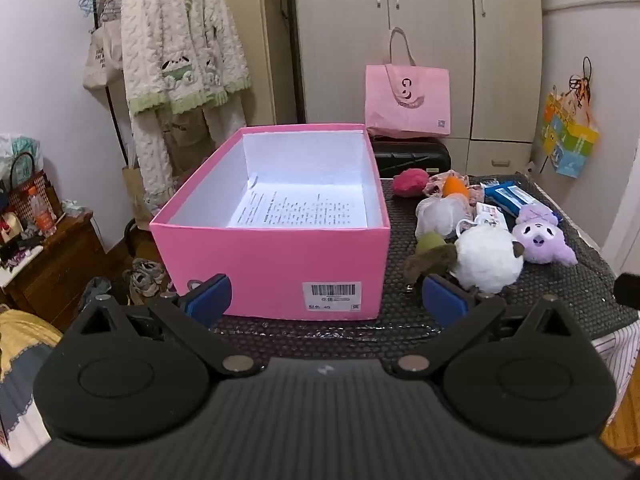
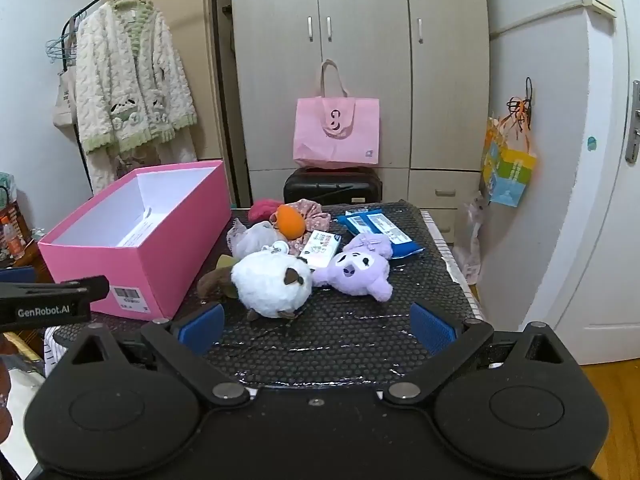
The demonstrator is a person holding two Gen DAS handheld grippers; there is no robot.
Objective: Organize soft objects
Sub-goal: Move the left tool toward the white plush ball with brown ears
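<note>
**boxfan:** Bedroom setup, beige wardrobe (image 2: 360, 60) at the back, a black dimpled mat (image 2: 340, 344) over the table. Where did the tongs stand at that point?

**plushpacker:** Both were spread about as wide as they go and held nothing. The right gripper (image 2: 316, 328) hovered low in its frame over bare mat, with the white round plush (image 2: 272, 284) just above its left pad and the purple plush (image 2: 356, 276) beside that, toward centre. The left gripper (image 1: 324, 300) sat at the bottom of its view facing the short end of the pink box (image 1: 272, 256), which was open and had only a printed sheet inside.

**boxfan:** So nothing packed yet?

**plushpacker:** Looked that way. The rest of the soft pile was further up the frame: an orange plush (image 2: 290, 220), a dark pink pom (image 2: 262, 205), a floral scrunchie (image 2: 316, 208), plus blue packets (image 2: 380, 228) to the right.

**boxfan:** How would you have played the first grab?

**plushpacker:** I'd have taken the white one with the right tongs, since it was nearest. Squeeze across the fat middle, not the brown ear or the keyring, so it doesn't dangle. Lift clear of the box wall before crossing left, and I'd have kept the left tongs near the box in case it slid.
</note>
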